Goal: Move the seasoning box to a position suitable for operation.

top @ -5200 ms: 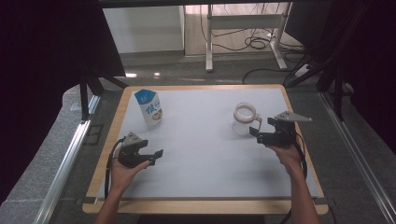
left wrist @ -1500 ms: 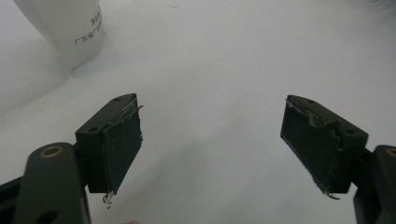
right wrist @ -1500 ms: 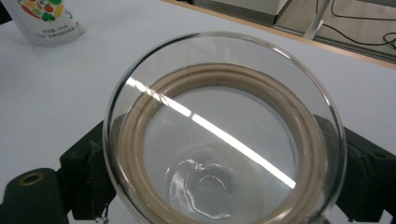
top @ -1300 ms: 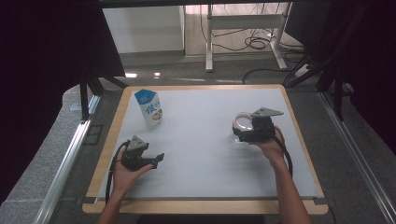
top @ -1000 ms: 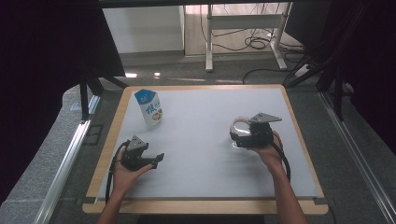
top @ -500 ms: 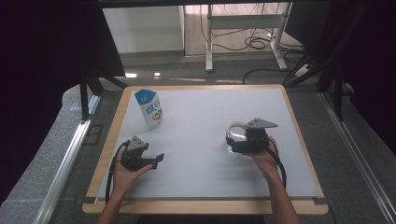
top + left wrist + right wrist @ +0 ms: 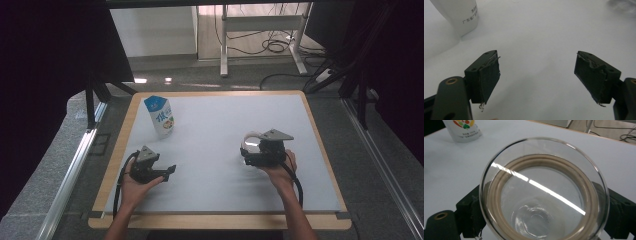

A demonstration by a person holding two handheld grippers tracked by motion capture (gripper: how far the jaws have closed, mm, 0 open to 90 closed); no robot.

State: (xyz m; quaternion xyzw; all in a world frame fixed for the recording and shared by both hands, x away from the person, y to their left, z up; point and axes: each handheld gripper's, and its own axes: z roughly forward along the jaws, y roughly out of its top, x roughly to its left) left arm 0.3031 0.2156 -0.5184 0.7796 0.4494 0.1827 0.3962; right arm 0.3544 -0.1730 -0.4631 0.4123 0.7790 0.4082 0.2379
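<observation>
Your right hand [image 7: 281, 169] comes in from the near edge with the forearm angled slightly inward, and the right gripper [image 7: 248, 157] points toward the table's left side, its grey plate on top. Its jaws are clamped on the glass cup [image 7: 544, 192], one on each side of the wall just below the rim. From the right gripper view you look straight down into the cup's mouth, so its long axis runs away from that camera and its opening faces back toward the gripper body; a tan band circles the wall inside. In the high view the cup [image 7: 251, 141] shows just beyond the gripper's body, partly hidden by the plate, so you cannot tell whether its base touches the white table [image 7: 215, 125].

Your left hand [image 7: 136, 180] rests low near the front edge, and the left gripper [image 7: 537, 75] has its jaws spread wide with nothing between them. The milk carton [image 7: 159, 116] stands upright well ahead of it, cut off at the left gripper view's top corner.
</observation>
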